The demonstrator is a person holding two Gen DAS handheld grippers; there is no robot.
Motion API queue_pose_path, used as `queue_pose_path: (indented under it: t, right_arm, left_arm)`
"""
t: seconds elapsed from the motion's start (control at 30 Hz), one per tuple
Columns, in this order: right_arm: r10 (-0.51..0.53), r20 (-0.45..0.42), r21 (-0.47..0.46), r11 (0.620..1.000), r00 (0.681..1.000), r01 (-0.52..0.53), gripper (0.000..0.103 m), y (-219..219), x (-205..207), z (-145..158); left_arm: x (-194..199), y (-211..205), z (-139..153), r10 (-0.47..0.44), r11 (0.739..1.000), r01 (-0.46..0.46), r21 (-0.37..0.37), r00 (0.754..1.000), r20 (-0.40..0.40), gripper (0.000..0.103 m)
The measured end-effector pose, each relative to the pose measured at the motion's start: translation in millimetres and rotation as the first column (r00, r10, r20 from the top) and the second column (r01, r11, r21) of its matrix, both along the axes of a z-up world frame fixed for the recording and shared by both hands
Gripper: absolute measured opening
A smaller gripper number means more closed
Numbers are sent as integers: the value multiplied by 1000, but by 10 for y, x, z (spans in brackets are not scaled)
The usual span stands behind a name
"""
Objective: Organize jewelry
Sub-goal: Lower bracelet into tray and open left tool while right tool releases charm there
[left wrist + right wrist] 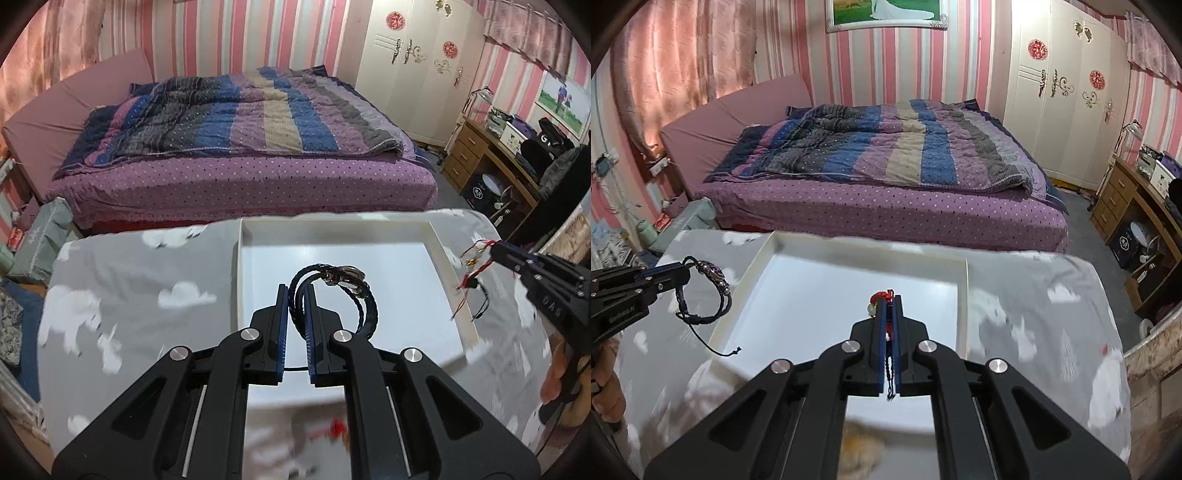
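The tray (448,291) lies on the table (140,295), and the bed (240,177) stands behind it. A braided bracelet (332,299) hangs over the tray from the left gripper (296,295). The right gripper (888,310) pinches a corded bracelet (881,297) over the tray's right part.

Left gripper (296,295) sits dead centre at the bottom of its own view, blue pads pinched on a dark braided bracelet (334,295), jaws not quite together. Right gripper (889,308) is the same deal in its view, jaws nearly closed on a red cord charm (882,297). Each one pokes into the other's frame from the side edge, fingers levelled inward.
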State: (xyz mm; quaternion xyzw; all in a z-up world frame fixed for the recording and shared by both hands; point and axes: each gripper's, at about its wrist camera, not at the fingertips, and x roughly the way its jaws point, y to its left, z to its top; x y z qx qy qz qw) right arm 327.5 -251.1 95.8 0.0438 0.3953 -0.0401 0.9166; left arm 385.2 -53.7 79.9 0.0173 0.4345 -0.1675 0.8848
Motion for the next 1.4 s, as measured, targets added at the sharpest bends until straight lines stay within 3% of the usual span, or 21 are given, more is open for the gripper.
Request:
queue_pose_path:
  t: [0.13,0.37,0.53,0.87,0.97,1.03,1.1,1.17,1.23,1.37,1.4]
  right_arm:
    - [-2,-25,0,1000,1000,2,2,-89,528,-232]
    - [-25,-66,28,999,997,27,2,-224,1109,-768]
    - [-54,-73,3,999,996,55,2,-302,1274,-1015]
    - [-91,-172,39,994,981,99,3,-462,1364,-1403]
    - [-105,-188,56,992,977,117,6,-494,1362,-1479]
    - [-107,-187,76,989,977,123,6,-515,1342,-1514]
    - [-109,-181,91,988,978,127,6,-530,1332,-1509]
    - [-108,-172,107,986,979,128,21,-559,1320,-1503]
    - [-115,-149,95,987,982,130,58,-576,1297,-1475]
    - [-114,-124,112,985,986,128,59,-604,1259,-1386]
    - [-110,-123,113,986,986,124,59,-600,1255,-1362]
  left_arm:
    - [533,-139,-245,14,1000,-14,4,1000,-25,7]
    - [996,-348,-718,41,997,-38,65,998,-39,7]
    - [1223,-444,-894,54,996,-50,73,997,-56,7]
    - [1357,-512,-1240,67,991,-55,119,993,-99,8]
    - [1367,-491,-1255,72,991,-60,119,992,-103,15]
    - [1351,-499,-1265,77,989,-63,135,992,-100,46]
    - [1320,-482,-1258,92,987,-78,142,992,-89,55]
    - [1291,-457,-1243,93,988,-80,131,991,-92,55]
    - [1264,-451,-1252,91,989,-79,129,991,-97,56]
    - [1247,-446,-1241,110,985,-97,143,990,-87,57]
    - [1237,-449,-1218,111,985,-99,144,991,-79,63]
